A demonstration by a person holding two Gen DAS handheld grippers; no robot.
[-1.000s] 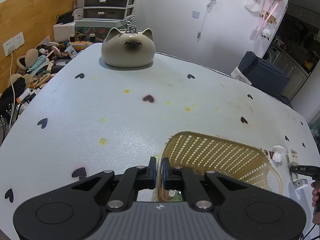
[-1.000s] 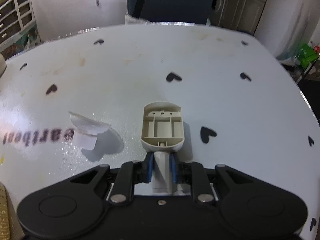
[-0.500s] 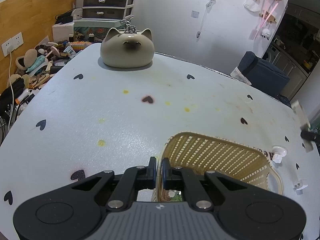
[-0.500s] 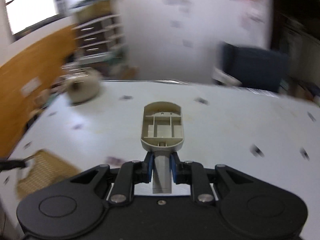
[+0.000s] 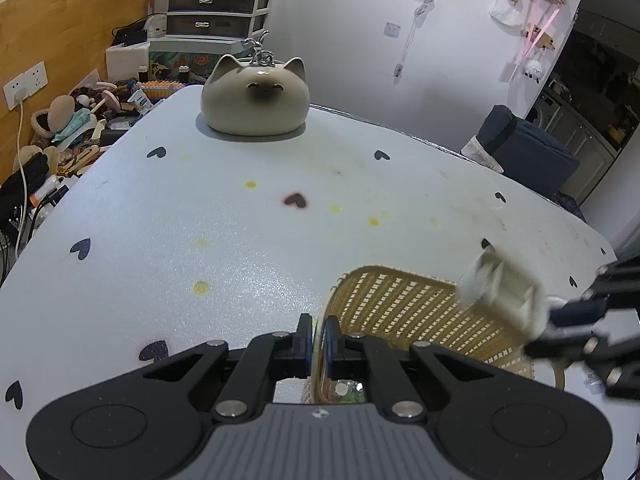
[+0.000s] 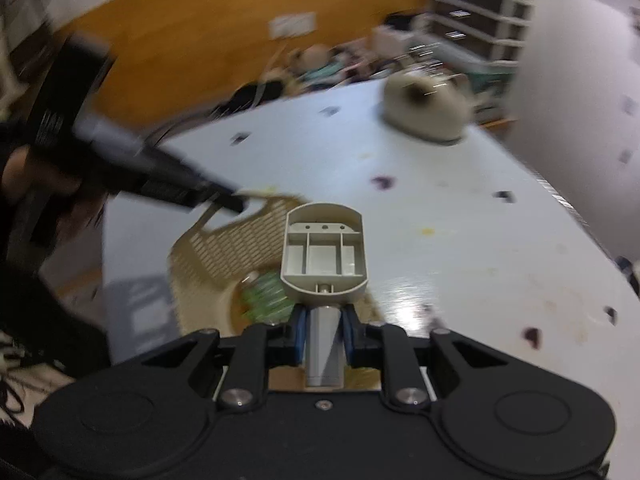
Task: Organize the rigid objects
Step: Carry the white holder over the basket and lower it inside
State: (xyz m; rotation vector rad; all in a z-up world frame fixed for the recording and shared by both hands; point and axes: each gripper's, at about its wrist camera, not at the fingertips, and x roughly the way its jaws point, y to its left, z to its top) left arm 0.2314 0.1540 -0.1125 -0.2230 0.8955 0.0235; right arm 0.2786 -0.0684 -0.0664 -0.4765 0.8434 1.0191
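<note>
A woven tan basket [image 5: 404, 308] stands on the white table at my near right. My left gripper [image 5: 316, 340] is shut on its rim and also shows in the right wrist view [image 6: 236, 200]. My right gripper [image 6: 323, 332] is shut on the stem of a beige plastic piece [image 6: 324, 256] with ribbed compartments. It holds the piece in the air over the basket [image 6: 224, 252]. In the left wrist view the piece [image 5: 502, 296] hangs blurred above the basket's far right side. A green item [image 6: 266, 296] lies inside the basket.
A cat-shaped ceramic pot [image 5: 256, 98] stands at the table's far side. Clutter [image 5: 60, 132] is piled off the left edge, below a wooden wall. Drawers [image 5: 220, 0] stand behind. A dark blue chair [image 5: 524, 152] is at the far right.
My right gripper has lifted the beige piece off the table and swung left with it, from beside a white plastic scrap to above the basket. The left gripper has stayed on the rim.
</note>
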